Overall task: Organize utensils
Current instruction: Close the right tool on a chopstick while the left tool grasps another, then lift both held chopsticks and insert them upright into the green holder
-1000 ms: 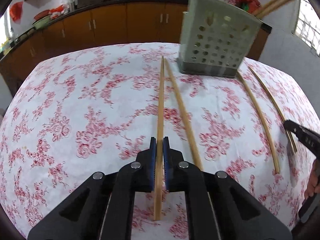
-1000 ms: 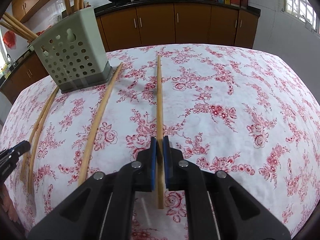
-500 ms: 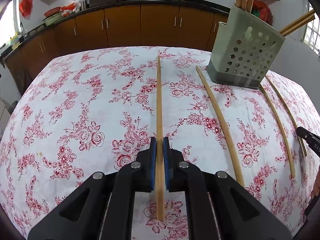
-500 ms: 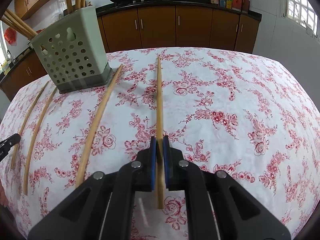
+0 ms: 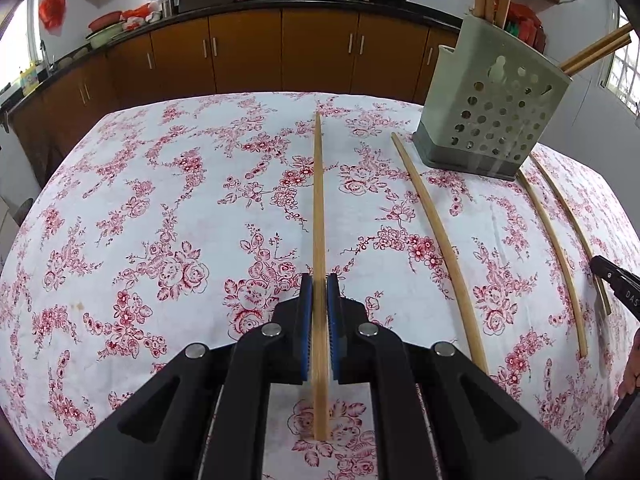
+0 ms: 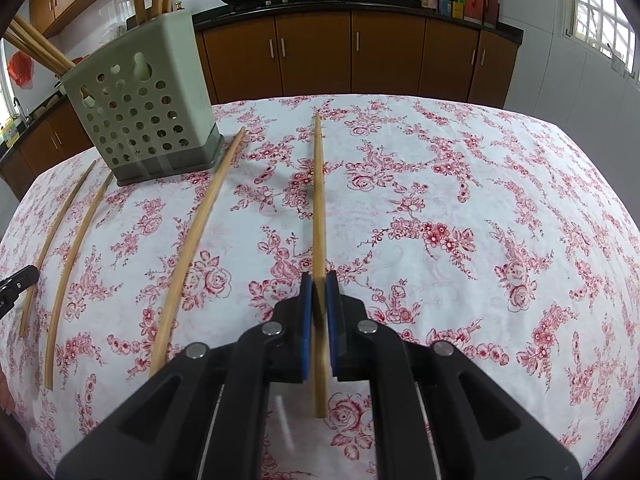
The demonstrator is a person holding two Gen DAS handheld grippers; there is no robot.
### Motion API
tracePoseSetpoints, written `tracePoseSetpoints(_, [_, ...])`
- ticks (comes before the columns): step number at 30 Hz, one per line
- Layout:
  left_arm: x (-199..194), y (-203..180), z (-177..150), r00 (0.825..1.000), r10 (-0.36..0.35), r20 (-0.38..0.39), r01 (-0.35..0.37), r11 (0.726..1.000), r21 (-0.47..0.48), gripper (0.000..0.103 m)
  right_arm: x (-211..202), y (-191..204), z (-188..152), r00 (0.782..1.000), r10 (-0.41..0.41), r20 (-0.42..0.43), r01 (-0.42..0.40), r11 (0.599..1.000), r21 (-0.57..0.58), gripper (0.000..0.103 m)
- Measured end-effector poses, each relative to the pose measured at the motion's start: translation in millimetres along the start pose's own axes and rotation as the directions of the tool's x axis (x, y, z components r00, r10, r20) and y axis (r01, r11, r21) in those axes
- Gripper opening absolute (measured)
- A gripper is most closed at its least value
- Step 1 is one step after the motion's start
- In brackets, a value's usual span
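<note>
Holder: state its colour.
Pale grey-green holder with a darker grey base; clearest in the right wrist view.

One holder, four chopsticks outside it, about five more inside

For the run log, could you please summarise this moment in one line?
left gripper: shut on chopstick | right gripper: shut on chopstick | holder: upright

Right gripper's got a chopstick

Right gripper clamps 1 chopstick; 3 loose chopsticks lie near the holder on the tablecloth.
</note>
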State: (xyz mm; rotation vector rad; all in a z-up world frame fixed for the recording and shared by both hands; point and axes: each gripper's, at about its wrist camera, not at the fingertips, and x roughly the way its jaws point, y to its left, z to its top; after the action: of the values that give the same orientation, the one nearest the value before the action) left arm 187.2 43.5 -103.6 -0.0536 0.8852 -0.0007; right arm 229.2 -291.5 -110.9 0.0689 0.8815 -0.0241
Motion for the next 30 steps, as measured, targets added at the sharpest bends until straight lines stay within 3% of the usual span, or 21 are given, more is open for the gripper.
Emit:
tracePoseSetpoints(26, [-13, -5, -14, 1.0, 0.018, -0.015, -0.017, 0.999, 0.034, 0.007, -13, -8, -12, 0.999, 0.053, -0.003, -0.053, 0.998, 0.027, 0.008])
tracePoseSetpoints(30, [-23, 3, -13, 1.0, -0.005, -0.025, 0.005, 1.0, -0.005, 0.007, -40, -14, -9, 0.996, 0.06, 0.069, -0.063, 0.998, 0.032, 0.008])
